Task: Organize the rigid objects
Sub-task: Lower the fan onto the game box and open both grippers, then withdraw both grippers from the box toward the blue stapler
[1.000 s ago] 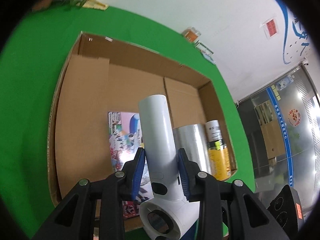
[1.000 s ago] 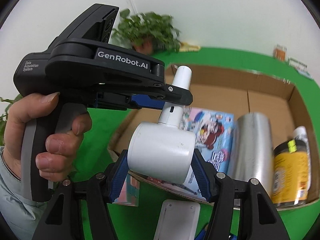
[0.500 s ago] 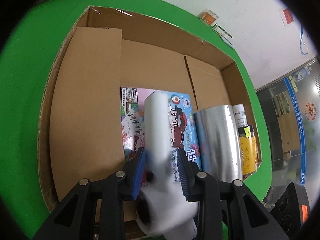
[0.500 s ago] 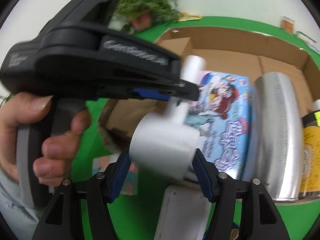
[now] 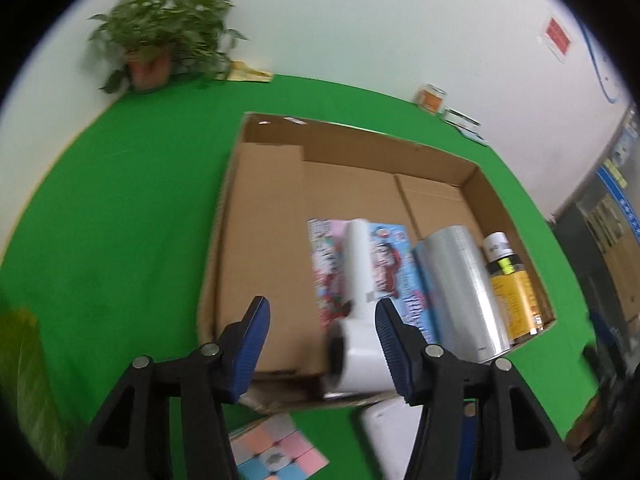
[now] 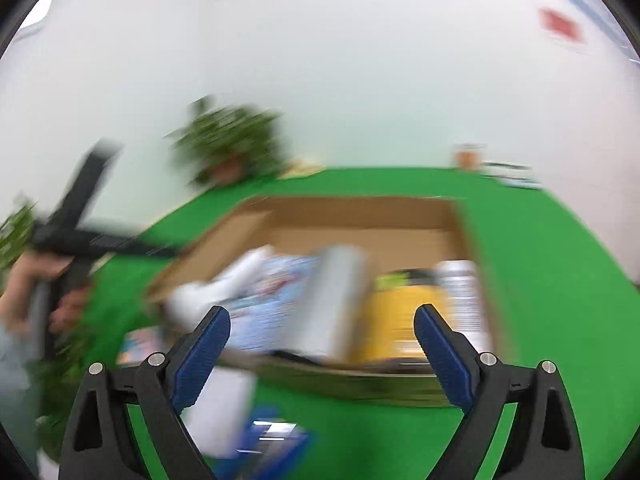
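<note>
A white handheld device [image 5: 358, 312] lies in the open cardboard box [image 5: 272, 248], its head on the near wall and its handle on a colourful flat box [image 5: 384, 276]. My left gripper [image 5: 322, 338] is open above the box's near edge, its right finger beside the device's head. My right gripper [image 6: 322, 344] is open and empty; its view is blurred. The device [image 6: 216, 292] shows there at the box's left. A silver cylinder [image 5: 460, 284] and a yellow bottle [image 5: 512, 292] lie in the box to the right.
A pastel puzzle cube [image 5: 276, 450] and a white flat object [image 5: 390, 428] lie on the green table in front of the box. A potted plant [image 5: 154, 52] stands at the back left. Small items [image 5: 432, 98] stand by the wall.
Both grippers opened and let go of the white device, which now rests in the box. Both grippers pulled back from the box; the right one is swinging fast.
</note>
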The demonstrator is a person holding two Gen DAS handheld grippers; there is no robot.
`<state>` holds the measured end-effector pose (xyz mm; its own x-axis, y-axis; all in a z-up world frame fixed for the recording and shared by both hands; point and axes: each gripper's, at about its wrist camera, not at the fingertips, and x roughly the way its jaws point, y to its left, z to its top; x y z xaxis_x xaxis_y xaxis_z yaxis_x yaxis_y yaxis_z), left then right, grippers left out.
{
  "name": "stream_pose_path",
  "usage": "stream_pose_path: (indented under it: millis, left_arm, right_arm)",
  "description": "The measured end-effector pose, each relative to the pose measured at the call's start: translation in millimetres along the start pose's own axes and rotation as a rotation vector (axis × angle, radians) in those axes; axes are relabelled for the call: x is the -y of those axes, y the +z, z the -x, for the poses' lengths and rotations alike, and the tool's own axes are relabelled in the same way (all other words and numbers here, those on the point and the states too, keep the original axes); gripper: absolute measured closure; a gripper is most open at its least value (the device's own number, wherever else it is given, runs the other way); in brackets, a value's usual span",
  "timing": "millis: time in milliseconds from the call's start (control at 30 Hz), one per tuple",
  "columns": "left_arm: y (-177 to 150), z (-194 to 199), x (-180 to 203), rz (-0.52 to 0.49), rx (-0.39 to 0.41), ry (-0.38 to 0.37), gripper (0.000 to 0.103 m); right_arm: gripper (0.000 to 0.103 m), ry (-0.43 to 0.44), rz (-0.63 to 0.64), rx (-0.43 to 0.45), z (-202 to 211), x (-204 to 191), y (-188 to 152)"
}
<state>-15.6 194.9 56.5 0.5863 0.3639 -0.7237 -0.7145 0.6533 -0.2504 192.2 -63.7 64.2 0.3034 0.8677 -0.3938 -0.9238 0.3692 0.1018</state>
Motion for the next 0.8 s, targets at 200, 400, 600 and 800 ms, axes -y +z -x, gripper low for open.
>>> stream_pose_path:
  millis: [200, 400, 600, 800]
  left_arm:
    - [-32, -13, -24, 0.066, -0.062, 0.013, 0.071]
    - [-38, -21, -10, 0.055, -0.107, 0.026, 0.082]
    - [-43, -19, -8, 0.086, -0.123, 0.029, 0.083]
    - [-43, -8, 2, 0.06, -0.074, 0.035, 0.082]
  right_arm:
    - [0.02, -0.219, -0.204, -0.102, 40, 121, -2]
    - [0.06, -0.189, -0.253, -0.229, 7, 162, -27]
    - [0.099, -0.223, -0.224, -0.332, -30, 166, -39]
    - [0.051, -0.177, -0.154, -0.172, 6, 146, -10]
